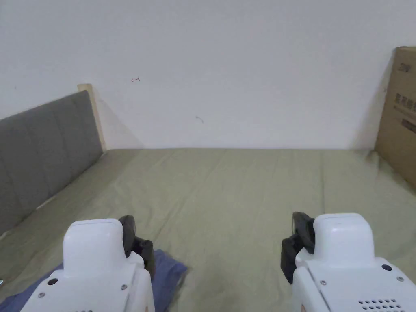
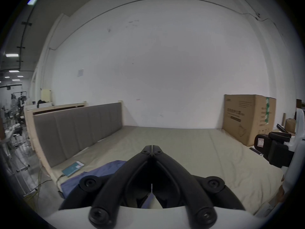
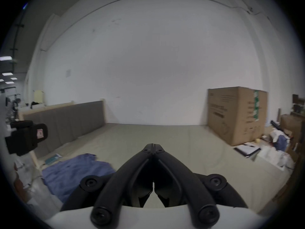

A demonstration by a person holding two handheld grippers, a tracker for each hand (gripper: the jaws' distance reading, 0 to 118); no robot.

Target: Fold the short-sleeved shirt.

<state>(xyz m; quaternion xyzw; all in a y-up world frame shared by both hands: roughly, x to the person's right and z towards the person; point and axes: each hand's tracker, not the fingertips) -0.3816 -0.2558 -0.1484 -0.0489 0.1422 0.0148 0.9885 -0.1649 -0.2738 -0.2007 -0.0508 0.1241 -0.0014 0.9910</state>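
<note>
Crumpled blue cotton short-sleeved shirt point(image 3: 72, 171) lies at near-left edge of the bed with the olive-green sheet point(image 1: 243, 195), low and left of both claws. Left claw point(image 2: 151, 148) is nearer, hovering just above the shirt's right edge; its jaws are closed together, holding nothing. Right claw point(image 3: 153, 145) sits well apart to the right over bare sheet, jaws also closed and empty. Shirt's long axis can't be told. Farther off: grey padded headboard point(image 1: 44, 150) left, brown cardboard box point(image 3: 236, 115) right.

In the head view, the left claw point(image 1: 138, 243) covers most of the blue shirt point(image 1: 170, 274) at seven o'clock; the cardboard box point(image 1: 400, 113) is cropped at three o'clock.
</note>
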